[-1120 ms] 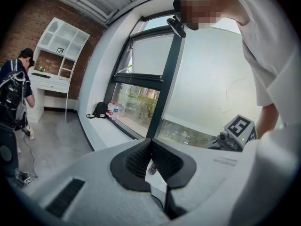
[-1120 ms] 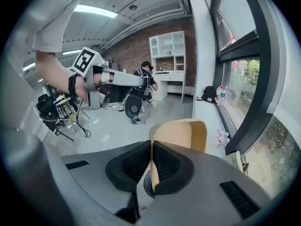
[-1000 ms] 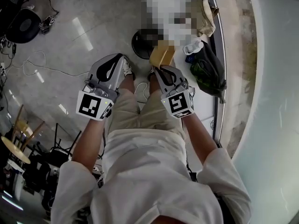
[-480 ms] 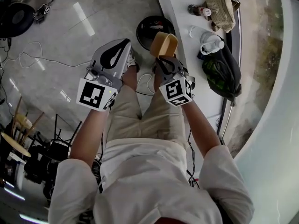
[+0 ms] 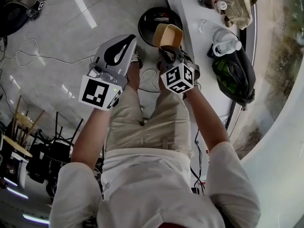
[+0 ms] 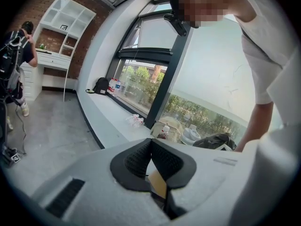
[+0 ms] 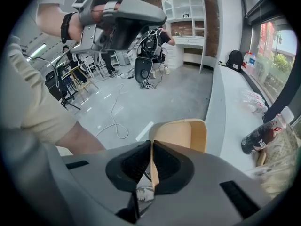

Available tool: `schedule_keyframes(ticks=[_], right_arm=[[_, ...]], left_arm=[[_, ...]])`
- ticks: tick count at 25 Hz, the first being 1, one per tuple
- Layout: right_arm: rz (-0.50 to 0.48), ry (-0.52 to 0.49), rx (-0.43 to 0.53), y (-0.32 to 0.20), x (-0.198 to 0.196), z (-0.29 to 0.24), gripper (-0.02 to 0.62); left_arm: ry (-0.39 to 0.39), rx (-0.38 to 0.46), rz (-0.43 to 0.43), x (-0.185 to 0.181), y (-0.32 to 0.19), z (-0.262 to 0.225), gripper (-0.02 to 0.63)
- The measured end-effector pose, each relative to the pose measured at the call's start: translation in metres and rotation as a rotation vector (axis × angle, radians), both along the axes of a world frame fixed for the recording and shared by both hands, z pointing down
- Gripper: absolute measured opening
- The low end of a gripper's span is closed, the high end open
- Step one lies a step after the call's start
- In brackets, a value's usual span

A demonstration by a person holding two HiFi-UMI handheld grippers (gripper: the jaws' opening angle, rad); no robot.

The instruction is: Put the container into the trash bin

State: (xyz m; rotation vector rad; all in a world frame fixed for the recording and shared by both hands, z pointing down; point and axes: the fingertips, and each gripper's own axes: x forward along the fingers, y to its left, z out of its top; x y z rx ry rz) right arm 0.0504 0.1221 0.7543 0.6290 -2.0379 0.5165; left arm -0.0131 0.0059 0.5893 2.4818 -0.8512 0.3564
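1 step is left: the container [image 5: 167, 35], empty inside, hangs over the bin [image 5: 141, 26] on the floor, its wall pinched by the right hand-held gripper [image 7: 151, 149], not yet dropped. The bin holds a few scraps, too small to name. The left hand-held gripper [image 6: 151, 145] is pressed together on nothing.

Daylight from window [image 6: 141, 74], bright; ceiling-light glare streaks on floor [image 5: 57, 32]; fisheye edges dark, bent.
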Motion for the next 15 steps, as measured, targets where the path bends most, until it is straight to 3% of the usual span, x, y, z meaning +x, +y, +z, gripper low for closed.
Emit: schedule_keyframes(ticks=[9,15], right_arm=[[-0.139,0.020,-0.035,0.007,-0.008,0.063,0.020],[-0.150,0.036,-0.055,0.004,-0.009,0.100,0.020]], left_arm=[[-0.026,-0.017,-0.011,-0.001,0.002,0.044,0.017],[-0.030,-0.039,-0.043,-0.005,0.005,0.075,0.017]])
